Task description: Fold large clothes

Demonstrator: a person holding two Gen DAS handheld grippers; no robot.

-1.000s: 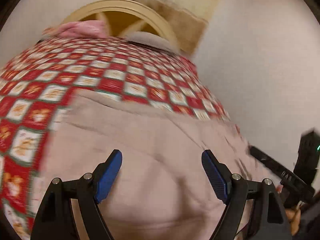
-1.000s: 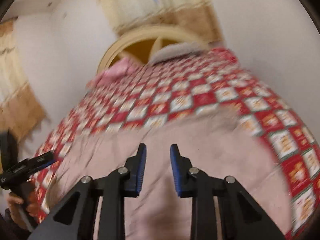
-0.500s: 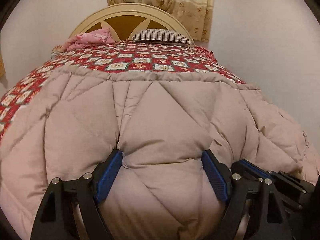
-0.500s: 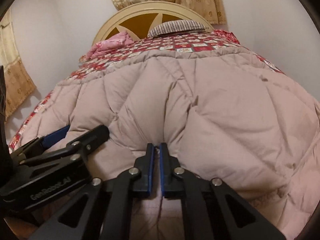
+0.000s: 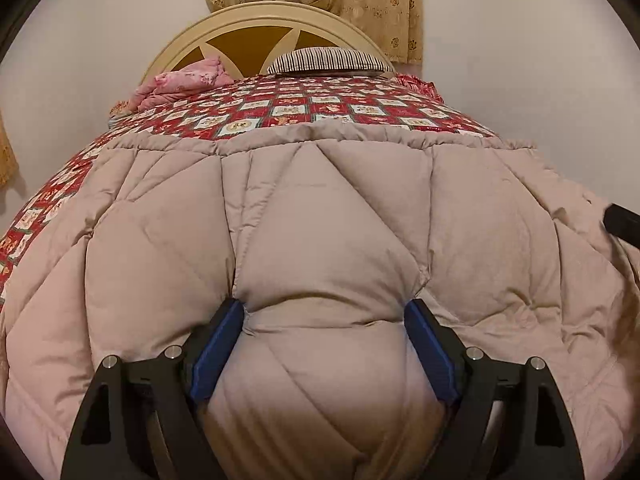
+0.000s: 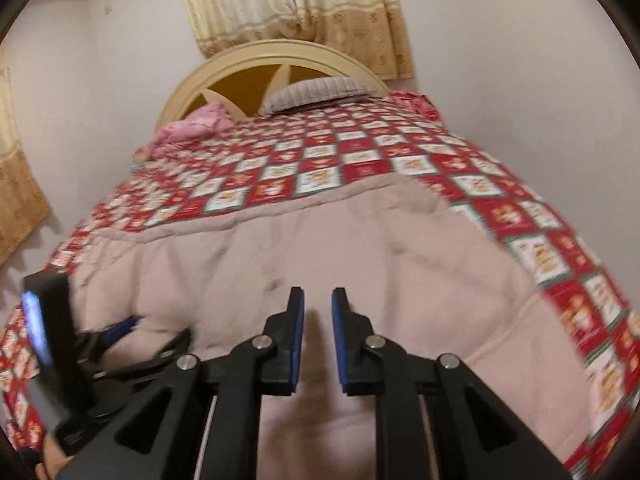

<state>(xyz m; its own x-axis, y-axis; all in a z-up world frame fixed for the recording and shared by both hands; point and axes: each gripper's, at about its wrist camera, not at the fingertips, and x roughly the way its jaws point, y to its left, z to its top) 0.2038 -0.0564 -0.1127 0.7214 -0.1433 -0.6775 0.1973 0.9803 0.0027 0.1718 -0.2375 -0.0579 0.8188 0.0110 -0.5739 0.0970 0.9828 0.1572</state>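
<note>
On the near half of the bed [image 5: 280,112], below the arched headboard [image 5: 256,20], lies the quilted down comforter [image 5: 328,216]: dusty pink, puffy, its far hem running across the red checked bedspread [image 6: 320,160] well short of the striped pillow [image 5: 328,60] at the headboard. I judge it light for its bulk, soft and springy, with a smooth shell likely to slide between pads. A thin pinch would probably slip off, so I would take a full bunch at a stitched seam or at the near edge, where the fill is flatter.

My left gripper [image 5: 324,312] stands wide, and a fat bulge of comforter fills the span between its blue pads [image 5: 218,344], which press into its sides. My right gripper [image 6: 317,300] is nearly closed, its jaws opening; a narrow gap shows between them with nothing in it, only comforter beneath.

A second ago my left view was blurred and tilted, with the pads over flat cloth and no bulge between them. Half a second ago my right pads were almost together right beside the left gripper; now they sit apart from it, and that view has gone blurry.
</note>
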